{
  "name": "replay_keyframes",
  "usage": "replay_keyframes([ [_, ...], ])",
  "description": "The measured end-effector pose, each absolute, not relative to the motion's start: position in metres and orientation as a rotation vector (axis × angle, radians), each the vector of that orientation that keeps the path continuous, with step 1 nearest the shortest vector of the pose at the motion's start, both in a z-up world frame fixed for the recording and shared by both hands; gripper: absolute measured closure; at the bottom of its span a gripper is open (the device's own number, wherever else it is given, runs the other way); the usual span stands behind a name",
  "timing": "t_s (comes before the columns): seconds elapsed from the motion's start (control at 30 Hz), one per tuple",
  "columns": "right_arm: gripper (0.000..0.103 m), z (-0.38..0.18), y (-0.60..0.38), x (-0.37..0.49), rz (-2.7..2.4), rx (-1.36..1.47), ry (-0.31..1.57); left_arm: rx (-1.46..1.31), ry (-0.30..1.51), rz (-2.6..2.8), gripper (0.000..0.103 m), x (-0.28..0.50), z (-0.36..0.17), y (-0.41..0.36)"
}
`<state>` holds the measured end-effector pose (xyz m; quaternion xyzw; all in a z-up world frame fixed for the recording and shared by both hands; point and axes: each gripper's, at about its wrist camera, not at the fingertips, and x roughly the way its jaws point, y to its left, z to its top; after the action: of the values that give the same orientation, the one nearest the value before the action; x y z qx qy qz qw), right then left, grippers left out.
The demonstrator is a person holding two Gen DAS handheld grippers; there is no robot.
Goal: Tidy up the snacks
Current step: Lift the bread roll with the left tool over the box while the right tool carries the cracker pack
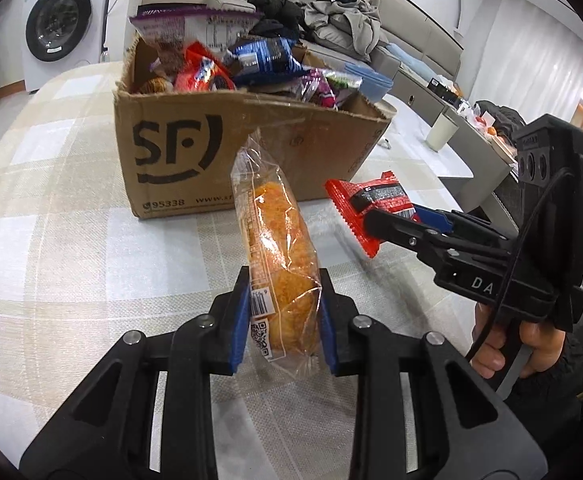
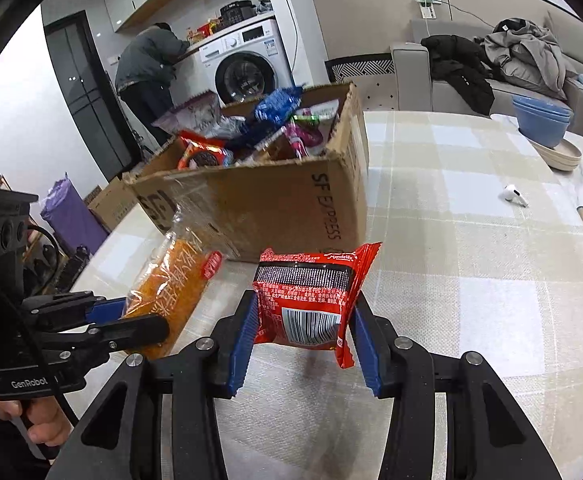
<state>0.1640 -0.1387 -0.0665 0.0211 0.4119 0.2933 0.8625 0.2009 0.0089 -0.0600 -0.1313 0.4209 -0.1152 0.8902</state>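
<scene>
The left tool (image 1: 283, 320) is closed on a clear-wrapped orange bread roll (image 1: 279, 248), gripped near its lower end. The right tool (image 2: 303, 340) is closed on a red snack packet (image 2: 311, 300), pinched across its sides. Both items are held clear of the counter (image 2: 471, 280), with the cardboard box (image 1: 219, 148) directly ahead of both tools and already heaped with snacks. Three risks are judged likely. The slick film may slip between the pads, since the roll is held off-centre and hangs long. Either item may be snagged on the near box wall if carried too low. Items released onto the heap may slide out.
</scene>
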Motion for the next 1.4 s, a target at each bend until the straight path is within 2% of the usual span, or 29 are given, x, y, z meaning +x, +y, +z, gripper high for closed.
replay_keyframes([
  [0.77, 0.057, -0.033, -0.145, 0.154, 0.624, 0.055, 0.776, -0.277, 0.84, -0.258, 0.077, 0.167, -0.043, 0.018],
  [1.4, 0.057, 0.004, -0.149, 0.139, 0.64, 0.069, 0.676, -0.288, 0.712, -0.228, 0.077, 0.132, 0.019, 0.046],
])
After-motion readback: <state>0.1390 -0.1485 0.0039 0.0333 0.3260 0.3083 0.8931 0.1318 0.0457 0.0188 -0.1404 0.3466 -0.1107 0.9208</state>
